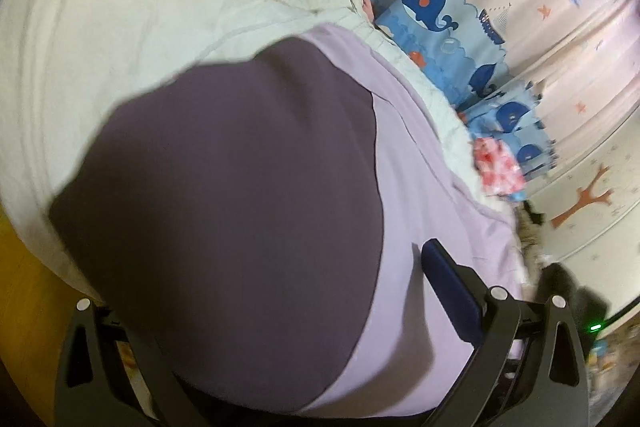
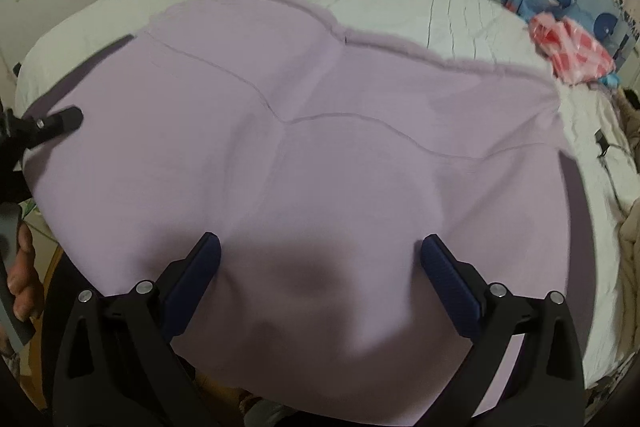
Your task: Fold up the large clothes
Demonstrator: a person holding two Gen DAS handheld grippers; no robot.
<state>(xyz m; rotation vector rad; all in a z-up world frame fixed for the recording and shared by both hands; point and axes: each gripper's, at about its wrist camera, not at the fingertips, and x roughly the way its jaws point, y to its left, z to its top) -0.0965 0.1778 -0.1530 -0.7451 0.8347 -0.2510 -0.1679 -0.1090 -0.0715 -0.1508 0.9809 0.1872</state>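
Lilac garment (image 2: 320, 147) spread flat on white bed (image 2: 460, 15), ready for folding. Right gripper (image 2: 320, 259) wide open, empty, hovering over near hem. Left gripper (image 1: 280, 307): dark flap draped across, grip unclear.

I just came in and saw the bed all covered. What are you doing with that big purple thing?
A person is folding a big lilac garment spread across the white bed, using tongs in each hand. The right tongs are open, hovering over the near part of the cloth. The left tongs are at its left edge; a darker purple flap hangs right in front of their camera. Whether they are gripping is unclear.
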